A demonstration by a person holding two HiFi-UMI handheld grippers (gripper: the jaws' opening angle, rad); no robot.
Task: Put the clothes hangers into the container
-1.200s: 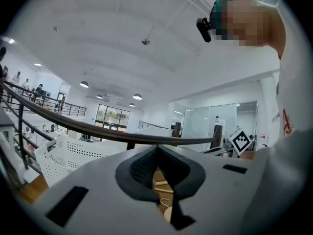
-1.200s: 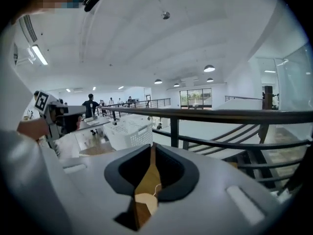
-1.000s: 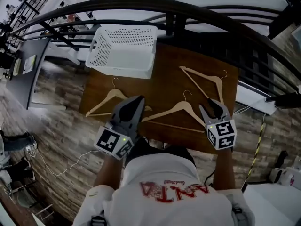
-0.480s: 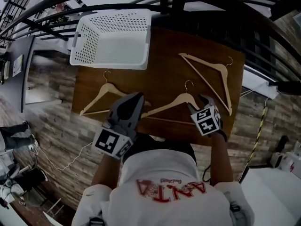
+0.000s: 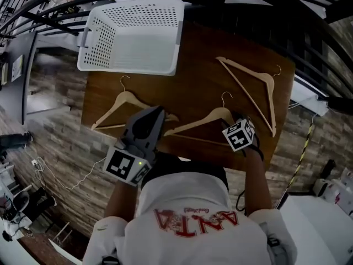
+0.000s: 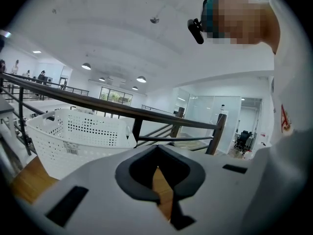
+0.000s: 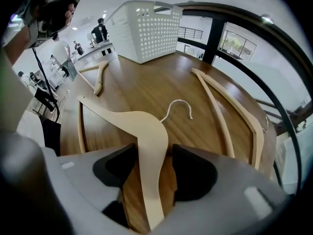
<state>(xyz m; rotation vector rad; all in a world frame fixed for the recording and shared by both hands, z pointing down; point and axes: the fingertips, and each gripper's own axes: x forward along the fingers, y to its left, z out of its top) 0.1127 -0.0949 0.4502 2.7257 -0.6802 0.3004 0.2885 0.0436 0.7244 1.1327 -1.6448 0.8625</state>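
Hanger (image 7: 143, 130) between jaws, just widened

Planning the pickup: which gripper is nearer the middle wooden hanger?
Right. The right gripper, jaws just opening, straddles the middle wooden hanger; the left gripper is beside its other end.

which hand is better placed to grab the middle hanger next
Right. The right tool has just been opening and straddles the middle hanger, not yet gripping it. The left tool is shut with nothing in it.

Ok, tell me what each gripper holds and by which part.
Nothing yet. The right gripper, jaws just opened wider, straddles one arm of the middle hanger without pressing; the left gripper is shut, empty.
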